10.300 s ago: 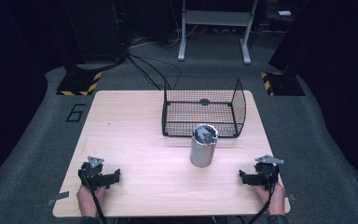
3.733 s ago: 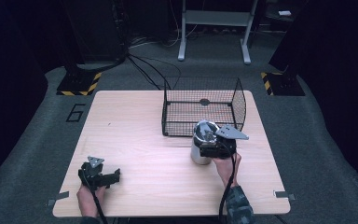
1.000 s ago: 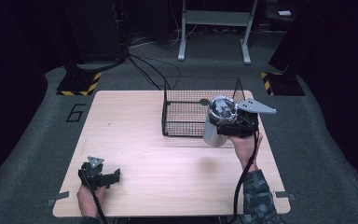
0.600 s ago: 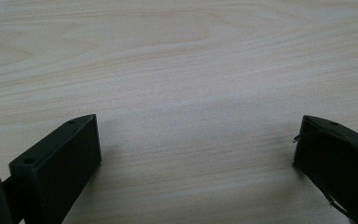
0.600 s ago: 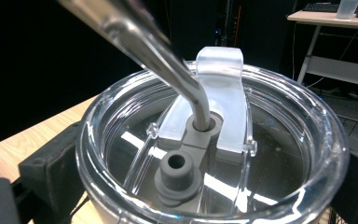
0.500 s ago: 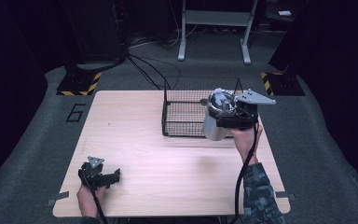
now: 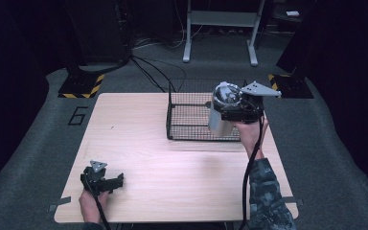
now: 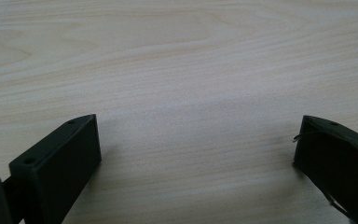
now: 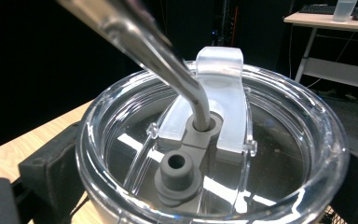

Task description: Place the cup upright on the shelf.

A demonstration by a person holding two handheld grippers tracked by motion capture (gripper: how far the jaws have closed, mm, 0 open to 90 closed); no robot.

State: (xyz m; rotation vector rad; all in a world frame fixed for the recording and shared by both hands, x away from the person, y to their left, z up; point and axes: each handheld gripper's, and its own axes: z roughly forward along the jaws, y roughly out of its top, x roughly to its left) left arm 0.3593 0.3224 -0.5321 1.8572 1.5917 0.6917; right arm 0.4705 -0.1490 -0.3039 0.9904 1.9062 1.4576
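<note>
A steel tumbler (image 7: 220, 114) with a clear lid (image 9: 214, 154) and a metal straw (image 9: 158, 51) hangs in the air over the right part of the black wire basket (image 7: 191, 120). My right gripper (image 7: 235, 109) is shut on the tumbler just under its lid, one jaw on each side. In the right gripper view the lid fills the frame, the straw rising to the upper left. My left gripper (image 7: 106, 181) rests on the table near its front left corner, open with nothing between its fingers (image 8: 60, 158).
The wooden table (image 7: 139, 158) has bare room in front of and left of the basket. Beyond the far edge are dark floor, cables, yellow-black floor markers (image 7: 79, 86) and a white stand (image 7: 220, 28).
My right gripper has carried the tumbler up and back, from in front of the basket's right end to above it. The left gripper has stayed put.
</note>
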